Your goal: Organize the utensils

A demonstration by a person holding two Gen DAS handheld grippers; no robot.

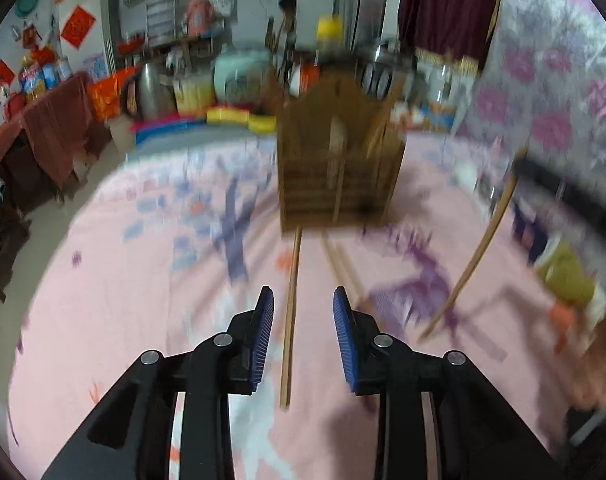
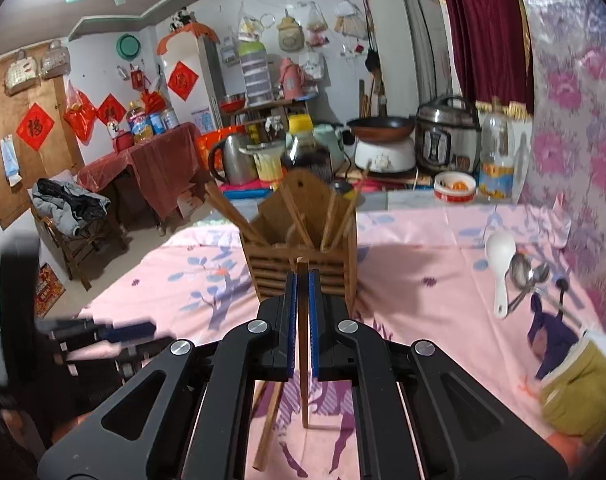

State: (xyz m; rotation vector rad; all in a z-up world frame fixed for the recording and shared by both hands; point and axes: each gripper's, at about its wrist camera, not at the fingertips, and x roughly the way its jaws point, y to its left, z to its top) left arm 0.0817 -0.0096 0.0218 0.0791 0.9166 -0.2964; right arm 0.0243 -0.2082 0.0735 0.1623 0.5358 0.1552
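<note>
A wooden utensil holder [image 2: 303, 256] stands on the pink cloth and has several chopsticks in it; it is blurred in the left wrist view [image 1: 339, 168]. My right gripper [image 2: 301, 280] is shut on a wooden chopstick [image 2: 303, 380], held upright in front of the holder. My left gripper [image 1: 303, 304] is open, low over the cloth, with a loose chopstick [image 1: 291, 312] lying between its fingers. Two more chopsticks [image 1: 343, 268] lie just right of it. The held chopstick [image 1: 479, 248] appears at the right of the left wrist view.
A white spoon [image 2: 499, 264] and metal spoons [image 2: 527, 276] lie at the right on the cloth. A yellow-green cloth toy [image 2: 579, 384] sits at the right edge. Cookers, a kettle and bottles stand behind the holder. Another chopstick [image 2: 269, 424] lies under my right gripper.
</note>
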